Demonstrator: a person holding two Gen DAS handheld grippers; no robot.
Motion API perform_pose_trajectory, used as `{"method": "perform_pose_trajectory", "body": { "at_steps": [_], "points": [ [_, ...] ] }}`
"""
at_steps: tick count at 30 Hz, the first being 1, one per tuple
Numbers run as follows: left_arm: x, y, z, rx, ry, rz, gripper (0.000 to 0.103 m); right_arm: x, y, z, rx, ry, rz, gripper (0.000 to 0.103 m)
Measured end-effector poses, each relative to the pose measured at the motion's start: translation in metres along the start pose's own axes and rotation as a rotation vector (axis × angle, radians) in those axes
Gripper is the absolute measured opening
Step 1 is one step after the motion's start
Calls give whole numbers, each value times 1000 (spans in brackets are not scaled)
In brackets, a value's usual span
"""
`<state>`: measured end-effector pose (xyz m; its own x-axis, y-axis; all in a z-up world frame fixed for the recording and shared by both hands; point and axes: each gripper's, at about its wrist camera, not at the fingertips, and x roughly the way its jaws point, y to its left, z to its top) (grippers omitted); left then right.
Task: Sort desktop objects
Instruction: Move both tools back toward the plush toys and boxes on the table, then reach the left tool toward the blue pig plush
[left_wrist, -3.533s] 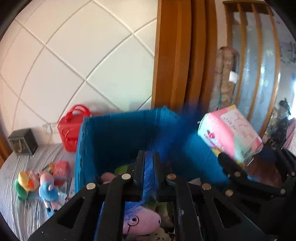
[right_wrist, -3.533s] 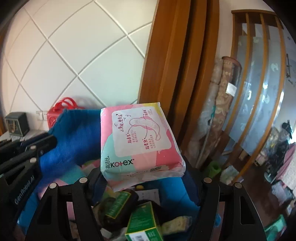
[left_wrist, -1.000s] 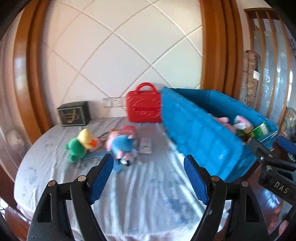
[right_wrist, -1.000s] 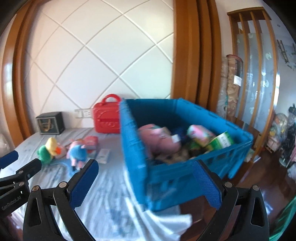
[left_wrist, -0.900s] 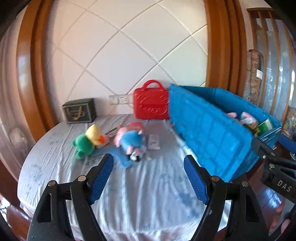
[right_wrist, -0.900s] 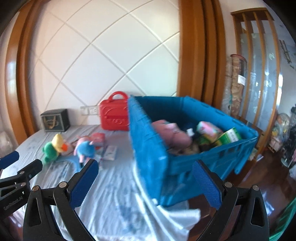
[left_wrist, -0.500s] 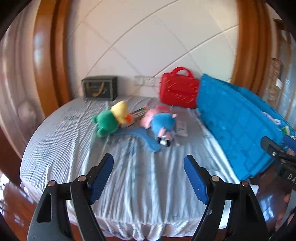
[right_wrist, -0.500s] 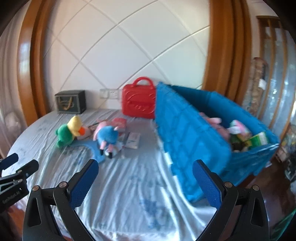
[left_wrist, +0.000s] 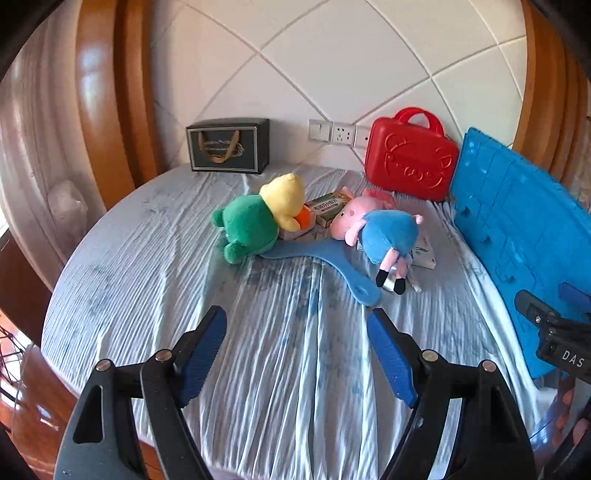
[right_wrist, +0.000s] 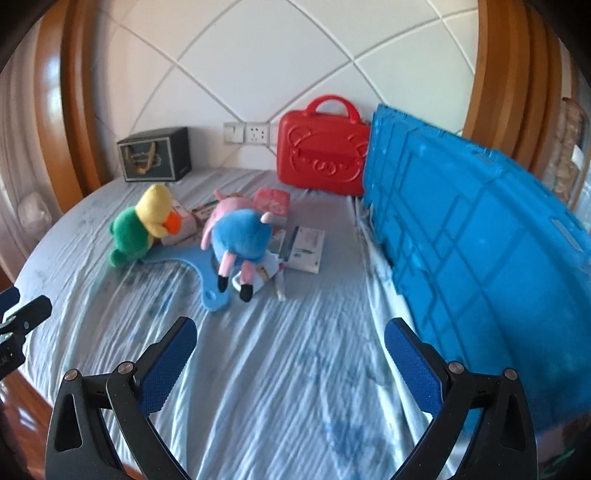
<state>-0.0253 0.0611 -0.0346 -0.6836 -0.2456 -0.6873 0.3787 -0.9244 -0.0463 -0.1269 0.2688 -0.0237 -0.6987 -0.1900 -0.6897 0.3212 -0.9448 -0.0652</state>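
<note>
On the cloth-covered table lie a green and yellow duck plush, a blue and pink pig plush, a flat blue paddle-shaped piece, small boxes and a white leaflet. The blue crate stands at the right edge; its inside is hidden. My left gripper is open and empty, short of the toys. My right gripper is open and empty, beside the crate. The toys also show in the right wrist view: duck, pig.
A red toy suitcase and a dark gift box stand at the back by the wall sockets. A pink packet lies near the suitcase. The round table drops off at left and front.
Both grippers let go at the crate, opened, and swung left and back from it. The toys on the table now lie ahead of them.
</note>
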Motion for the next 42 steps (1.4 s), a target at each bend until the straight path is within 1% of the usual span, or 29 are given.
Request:
{"method": "perform_pose_trajectory", "body": {
  "at_steps": [4,8,11,13,15,18,23,28,30,31,32,34,36,37,39,42],
  "points": [
    [39,-15,22,24,31,7,78,43,-14,21,34,26,8,103],
    [65,-23,35,30,40,3,78,80,-22,38,42,54,16,103],
    [80,-27,42,24,52,-13,78,96,-21,47,19,64,15,103],
    [95,-34,48,24,76,-31,78,102,-22,51,-2,73,6,103],
    [107,-44,54,26,89,-55,78,108,-25,53,-13,79,-7,103],
    [125,-66,58,70,116,-90,78,121,-34,52,7,106,-26,103],
    [166,-102,54,170,204,-147,78,141,-41,43,34,170,-49,103],
    [206,-125,52,221,270,-203,78,158,-46,41,52,215,-76,103],
    [220,-131,52,231,292,-211,78,167,-48,42,61,230,-91,103],
    [227,-133,51,239,300,-216,76,170,-49,43,66,236,-92,103],
    [232,-135,51,248,305,-218,64,176,-51,43,82,250,-88,103],
    [241,-131,52,263,317,-199,50,186,-53,44,105,271,-84,103],
    [246,-121,56,248,323,-177,48,195,-50,46,112,282,-80,103],
    [248,-110,59,231,324,-153,48,197,-49,47,112,283,-77,103],
    [252,-90,64,218,315,-58,48,205,-42,49,109,286,-64,103],
    [260,-58,70,180,326,58,48,214,-31,50,102,302,-34,103]
  ]
}}
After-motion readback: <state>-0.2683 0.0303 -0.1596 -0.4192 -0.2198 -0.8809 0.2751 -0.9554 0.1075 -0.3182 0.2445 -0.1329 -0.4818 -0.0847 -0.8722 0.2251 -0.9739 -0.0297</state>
